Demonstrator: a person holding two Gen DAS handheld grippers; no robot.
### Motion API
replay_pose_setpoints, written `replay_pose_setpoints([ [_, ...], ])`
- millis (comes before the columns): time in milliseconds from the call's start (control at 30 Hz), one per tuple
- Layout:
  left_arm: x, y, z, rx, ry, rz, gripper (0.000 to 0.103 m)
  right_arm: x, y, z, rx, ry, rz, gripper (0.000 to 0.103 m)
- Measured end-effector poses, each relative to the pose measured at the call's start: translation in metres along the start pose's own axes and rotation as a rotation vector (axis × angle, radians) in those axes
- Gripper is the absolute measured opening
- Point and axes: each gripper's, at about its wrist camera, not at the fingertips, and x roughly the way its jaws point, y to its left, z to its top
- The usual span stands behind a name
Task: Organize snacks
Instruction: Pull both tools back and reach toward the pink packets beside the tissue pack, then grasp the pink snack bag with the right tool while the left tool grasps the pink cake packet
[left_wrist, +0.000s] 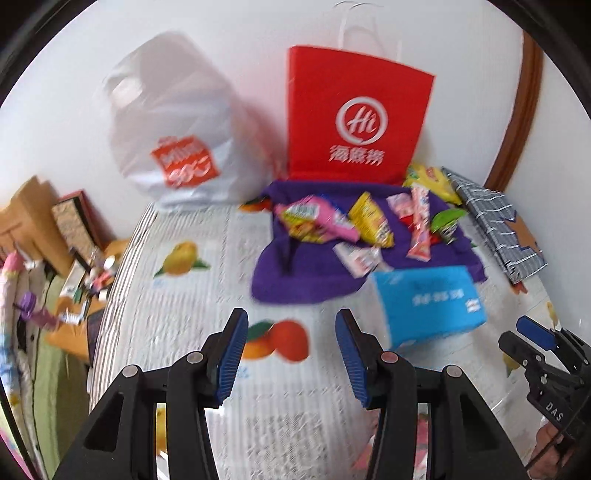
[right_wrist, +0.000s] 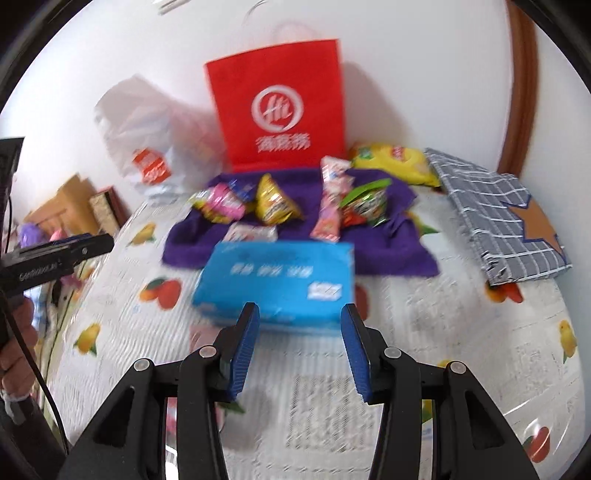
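Snacks (right_wrist: 273, 206) lie heaped on a purple cloth (right_wrist: 192, 251) at the far side of the worktop (right_wrist: 303, 406), right in front of a red paper bag (right_wrist: 277, 110) that stands against the wall. A white plastic bag (left_wrist: 173, 140) slumps to its left, a checked cloth bag (right_wrist: 491, 221) lies to the right, and a yellow packet (right_wrist: 395, 162) sits behind the cloth near the wall. A blue box (right_wrist: 277, 284) rests at the near edge of the cloth, between the packets and the person.

Both tools are empty, jaws parted with nothing between the blue pads. The right tool (right_wrist: 299, 347) points straight at the blue box, which lies just beyond its fingertips with its long side running across the line of the jaws. The left tool (left_wrist: 291, 354) hangs over bare fruit-print covering, with the box (left_wrist: 428, 302) off to its right and the heap farther ahead. So the right hand looks the nearer of the two to the box. Taking it across the short side would seem to need wider jaws than these, or a turn of the wrist. The loose packets lie behind the box, well apart from either tool. Both views are blurred, so the small wrappers are hard to tell apart.
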Motion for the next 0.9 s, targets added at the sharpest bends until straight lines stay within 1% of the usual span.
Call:
replay_pose_setpoints([
  [67, 0.001, 0.007, -0.008, -0.018, 0.013, 0.006, 0.047, 0.003, 0.009, -0.009, -0.008, 0.018, 0.026, 0.046],
  [167, 0.002, 0.016, -0.018, -0.033, 0.021, 0.014, 0.047, 0.008, 0.021, -0.021, -0.011, 0.049, 0.106, 0.046],
  [267, 0.003, 0.020, -0.028, -0.042, 0.030, 0.020, 0.047, 0.012, 0.037, -0.030, -0.040, 0.068, 0.154, 0.047],
  [400, 0.003, 0.021, -0.037, -0.048, 0.037, 0.020, 0.047, 0.012, 0.065, -0.040, -0.137, 0.056, 0.225, 0.061],
  [467, 0.003, 0.021, -0.041, -0.045, 0.041, 0.024, 0.047, 0.009, 0.077, -0.043, -0.189, 0.030, 0.243, 0.064],
  [533, 0.003, 0.020, -0.044, -0.042, 0.041, 0.028, 0.047, 0.010, 0.088, -0.048, -0.249, 0.018, 0.272, 0.072],
  [600, 0.005, 0.020, -0.047, -0.045, 0.045, 0.031, 0.047, 0.014, 0.095, -0.051, -0.294, 0.025, 0.279, 0.072],
  [733, 0.011, 0.021, -0.054, -0.055, 0.070, 0.040, 0.047, 0.029, 0.106, -0.062, -0.387, 0.079, 0.258, 0.072],
  [800, 0.013, 0.024, -0.057, -0.060, 0.079, 0.047, 0.047, 0.034, 0.107, -0.067, -0.407, 0.103, 0.237, 0.072],
  [900, 0.016, 0.028, -0.063, -0.073, 0.091, 0.058, 0.047, 0.034, 0.103, -0.073, -0.415, 0.098, 0.203, 0.072],
])
